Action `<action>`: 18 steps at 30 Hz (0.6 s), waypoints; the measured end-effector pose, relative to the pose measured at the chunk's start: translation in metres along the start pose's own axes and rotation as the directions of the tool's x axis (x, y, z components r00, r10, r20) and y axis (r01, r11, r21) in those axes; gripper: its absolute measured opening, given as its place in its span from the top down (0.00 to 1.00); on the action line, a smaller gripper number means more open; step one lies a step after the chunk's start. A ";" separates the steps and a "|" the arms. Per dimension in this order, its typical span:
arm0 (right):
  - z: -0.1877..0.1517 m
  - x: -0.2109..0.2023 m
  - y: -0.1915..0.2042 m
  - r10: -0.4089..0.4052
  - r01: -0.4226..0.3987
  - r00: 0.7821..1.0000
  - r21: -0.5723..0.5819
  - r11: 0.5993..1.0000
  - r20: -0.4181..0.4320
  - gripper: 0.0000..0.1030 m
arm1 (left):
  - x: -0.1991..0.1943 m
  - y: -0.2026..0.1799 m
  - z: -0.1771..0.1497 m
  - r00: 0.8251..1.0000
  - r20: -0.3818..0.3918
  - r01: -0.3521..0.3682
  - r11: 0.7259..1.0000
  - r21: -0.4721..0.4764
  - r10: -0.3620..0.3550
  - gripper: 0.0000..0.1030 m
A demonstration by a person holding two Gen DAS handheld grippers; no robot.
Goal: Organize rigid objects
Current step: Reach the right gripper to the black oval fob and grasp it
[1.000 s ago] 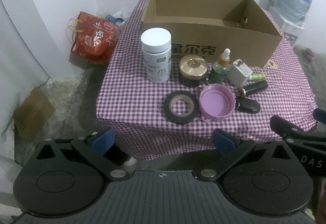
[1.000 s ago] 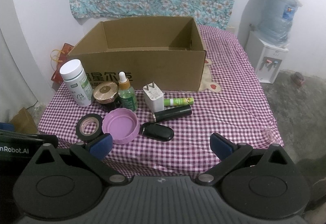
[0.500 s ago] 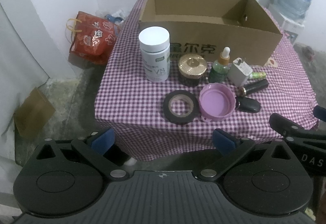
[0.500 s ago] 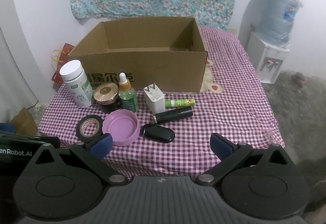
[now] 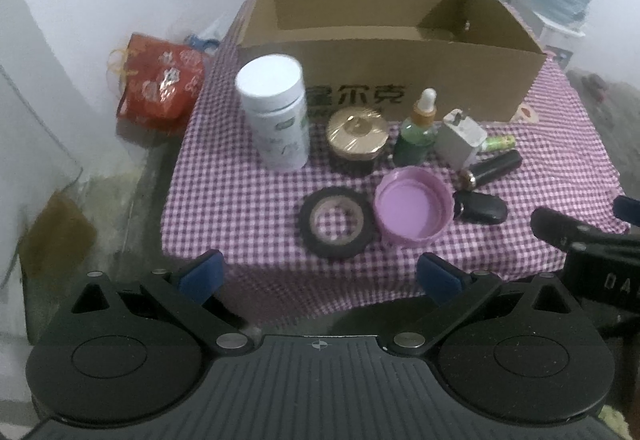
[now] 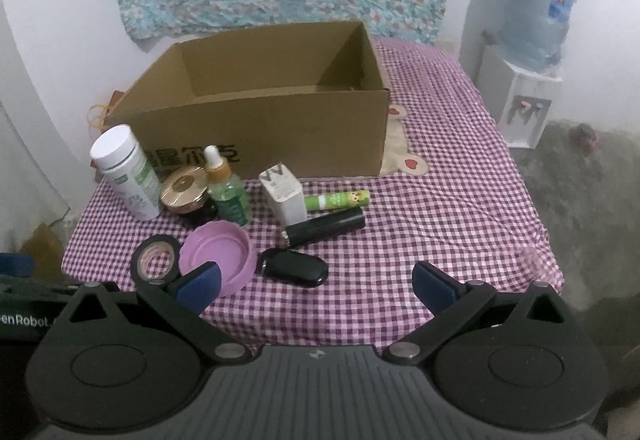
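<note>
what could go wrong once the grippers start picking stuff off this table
1. The dropper bottle, gold-lid jar and charger stand packed close together, so an open gripper reaching for one may knock over its neighbour.
2. The tape roll and purple lid lie near the table's front edge; a nudge could push them off.
3. The black tube and green tube lie on their sides and may roll.
</note>
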State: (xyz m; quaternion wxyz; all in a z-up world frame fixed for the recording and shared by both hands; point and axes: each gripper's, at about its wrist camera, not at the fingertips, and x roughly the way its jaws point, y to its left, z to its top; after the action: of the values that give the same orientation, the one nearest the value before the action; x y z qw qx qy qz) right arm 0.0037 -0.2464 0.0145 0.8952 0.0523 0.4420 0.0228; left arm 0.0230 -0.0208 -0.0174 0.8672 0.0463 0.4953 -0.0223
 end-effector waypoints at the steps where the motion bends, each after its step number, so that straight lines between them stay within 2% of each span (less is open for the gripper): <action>1: 0.002 0.003 -0.005 0.013 -0.013 1.000 0.018 1.000 -0.005 0.00 | 0.001 -0.002 0.002 1.000 0.008 0.006 1.000 0.012 -0.006 0.00; 5: 0.009 0.014 -0.021 0.064 -0.062 0.998 0.073 0.995 -0.019 0.00 | 0.009 -0.016 0.009 0.998 0.033 0.044 0.996 0.072 -0.046 0.01; 9: 0.015 0.026 -0.035 0.121 -0.119 0.993 0.075 0.990 -0.015 0.07 | 0.020 -0.032 0.012 0.994 0.033 0.098 0.984 0.148 -0.104 0.03; 12: 0.020 0.041 -0.040 0.183 -0.182 0.982 0.029 0.983 -0.037 0.21 | 0.028 -0.046 0.011 0.988 0.015 0.149 0.967 0.207 -0.155 0.06; 14: 0.023 0.057 -0.043 0.246 -0.247 0.965 0.007 0.969 -0.092 0.36 | 0.032 -0.057 0.009 0.981 -0.002 0.189 0.952 0.241 -0.194 0.11; 15: 0.025 0.065 -0.044 0.280 -0.282 0.953 0.008 0.960 -0.116 0.36 | 0.034 -0.061 0.008 0.978 -0.011 0.206 0.945 0.252 -0.210 0.12; 18: 0.027 0.082 -0.044 0.328 -0.333 0.932 -0.007 0.943 -0.155 0.50 | 0.042 -0.072 0.008 0.965 -0.052 0.261 0.928 0.267 -0.256 0.25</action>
State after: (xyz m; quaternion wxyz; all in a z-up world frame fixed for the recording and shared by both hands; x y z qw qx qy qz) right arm 0.0748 -0.2855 -0.0388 0.8431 0.1092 0.4934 0.1841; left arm 0.0450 -0.0927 -0.0535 0.8382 0.0993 0.4961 -0.2036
